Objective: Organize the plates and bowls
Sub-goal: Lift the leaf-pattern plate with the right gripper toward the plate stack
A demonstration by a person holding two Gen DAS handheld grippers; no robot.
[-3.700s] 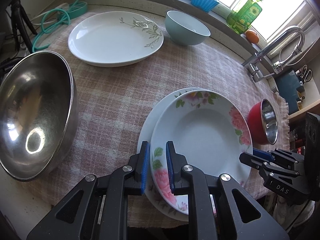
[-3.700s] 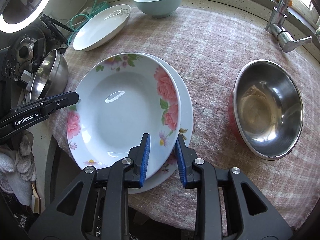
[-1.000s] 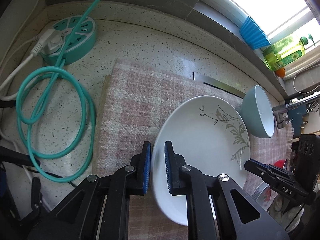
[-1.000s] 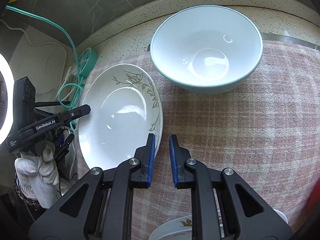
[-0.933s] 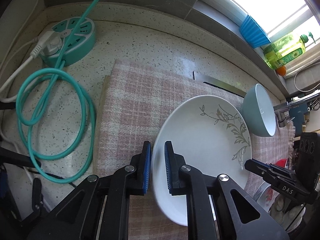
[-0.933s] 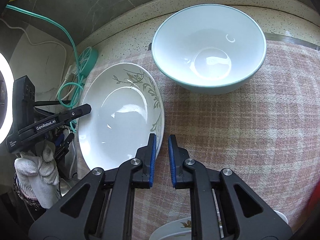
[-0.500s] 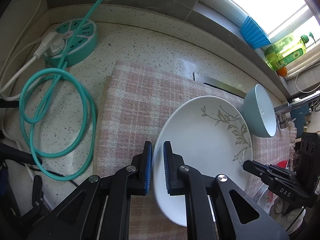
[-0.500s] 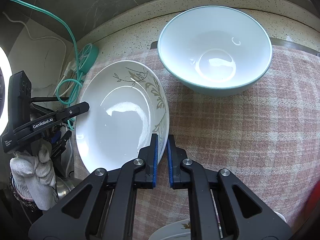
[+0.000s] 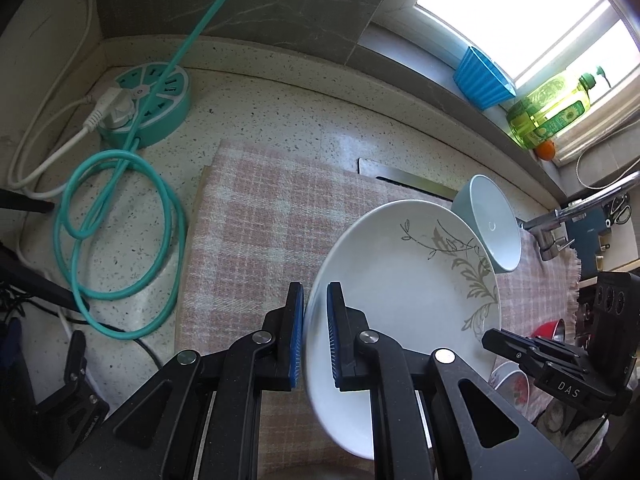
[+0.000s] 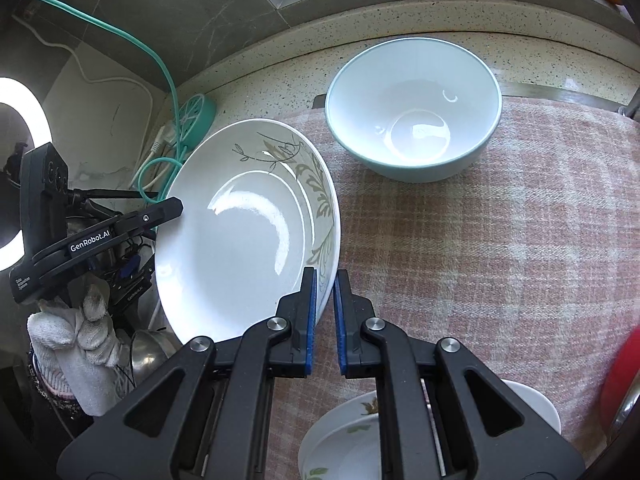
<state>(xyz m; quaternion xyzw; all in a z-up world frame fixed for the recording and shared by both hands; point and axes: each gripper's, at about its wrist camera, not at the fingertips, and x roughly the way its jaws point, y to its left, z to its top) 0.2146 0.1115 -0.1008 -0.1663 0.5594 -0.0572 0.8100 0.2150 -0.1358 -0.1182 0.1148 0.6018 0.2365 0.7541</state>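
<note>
Left to right across the counter: a teal power hub [image 9: 146, 104] with coiled cable is seen on the speckled counter at far left, well apart from the work. The left gripper [image 9: 316, 336] is pinched on the left rim of the leaf-pattern plate [image 9: 404, 296], one blue pad under the rim and one over it. The plate is seen raised and tilted above the checked cloth [image 9: 256, 232], not lying flat. Its opposite rim is pinched by the right gripper [image 10: 325, 316], pads pressed close on either side of the edge. The plate is thus spanned between the two grippers, neither one nearer than the other.

Further right, the pale blue bowl [image 10: 414, 108] stands upright on the cloth, just beyond the plate's far edge, apart from it in the right wrist view.

Below the right gripper, a floral plate stack [image 10: 352, 440] is partly visible, on the near side of the held plate. Judgement: a carry toward that stack would run back toward the operator, with the plate to be levelled first.
</note>
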